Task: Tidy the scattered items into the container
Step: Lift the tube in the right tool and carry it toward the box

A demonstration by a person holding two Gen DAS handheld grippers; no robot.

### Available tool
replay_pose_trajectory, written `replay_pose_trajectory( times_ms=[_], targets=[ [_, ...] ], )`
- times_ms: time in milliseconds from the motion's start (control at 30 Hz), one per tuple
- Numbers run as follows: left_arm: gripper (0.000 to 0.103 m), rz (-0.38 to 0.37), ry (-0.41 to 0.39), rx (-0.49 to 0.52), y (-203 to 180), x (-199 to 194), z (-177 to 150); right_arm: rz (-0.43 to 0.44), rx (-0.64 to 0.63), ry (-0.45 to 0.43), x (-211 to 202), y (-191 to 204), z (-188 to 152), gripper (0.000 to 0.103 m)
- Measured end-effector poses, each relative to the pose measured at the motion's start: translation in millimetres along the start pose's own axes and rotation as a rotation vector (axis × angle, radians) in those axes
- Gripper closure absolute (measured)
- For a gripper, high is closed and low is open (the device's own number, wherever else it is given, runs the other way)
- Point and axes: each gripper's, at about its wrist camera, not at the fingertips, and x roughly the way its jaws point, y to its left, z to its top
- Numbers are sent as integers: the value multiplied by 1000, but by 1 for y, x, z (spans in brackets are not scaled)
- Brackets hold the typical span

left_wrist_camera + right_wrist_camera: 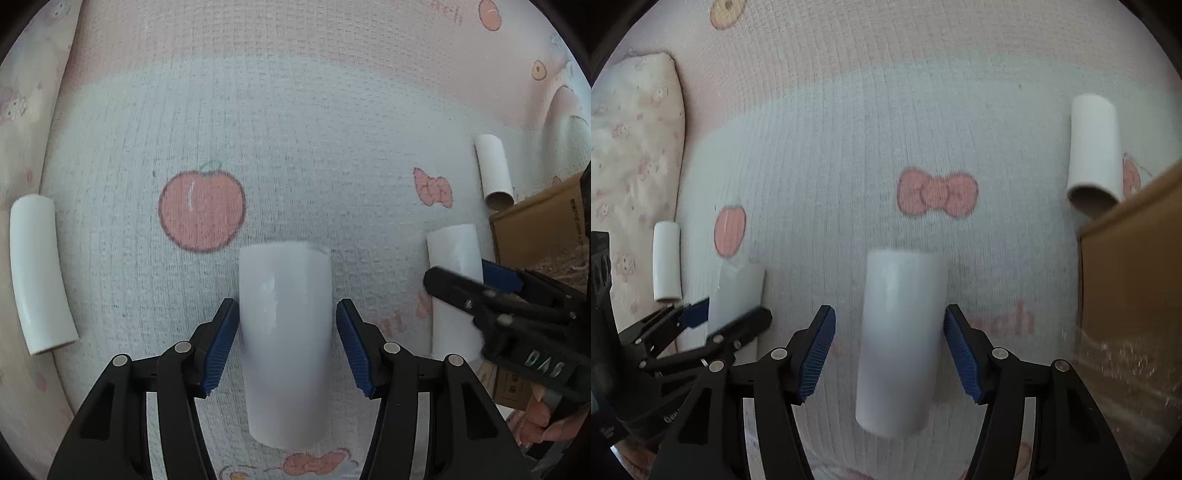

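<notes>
Left gripper [287,343]: seen in the left wrist view, spread wide around a white tube [284,343]; the left blue pad looks to be touching or all but touching the tube wall, the right pad is just clear.
Tube between fingers: smooth glossy white cylinder, lying lengthwise along the fingers on the cloth [295,129]; torn edge at its far end.
Cloth: woven, ribbed, soft; pale with pink apple and bow prints.
Other tubes: one far to the left [37,273], one to the right [456,291] under the right gripper [476,277], one further right ahead [495,170] with a brown open end.
Box [543,225]: brown cardboard, at the right edge.
Risk, left: glossy hollow wall may slip or crush if squeezed off-centre; the soft cloth may snag on a fingertip.

Right gripper [890,350]: seen in the right wrist view, spread, both pads clear of a white tube [901,339] lying between them.
Left gripper here [727,314]: low left, straddling its own tube [738,291].
Small tube [666,266]: far left, near a printed pillow [635,140].
Box wall [1134,258]: cardboard, close on the right, partly covered by crinkly clear film.
Risk, right: the two grippers work near each other and could knock together; a round tube could roll.
</notes>
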Motion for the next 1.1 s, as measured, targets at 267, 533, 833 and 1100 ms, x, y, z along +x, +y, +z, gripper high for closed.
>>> replay_pose_trajectory(
  times_ms=[267, 533, 833, 1100],
  targets=[
    [55, -22, -36, 18, -4, -5, -5, -2, 18, -1, 36, 33, 0, 62],
    [55, -6, -188, 84, -19, -49, -15, 44, 49, -59, -18, -8, -17, 63],
    [55, -59, -462, 128, -44, -133, -21, 125, 65, -255, -106, -1, -34, 63],
    [55, -51, -569, 241, -94, -176, -24, 148, 42, -403, -161, 1, -52, 62]
  ],
)
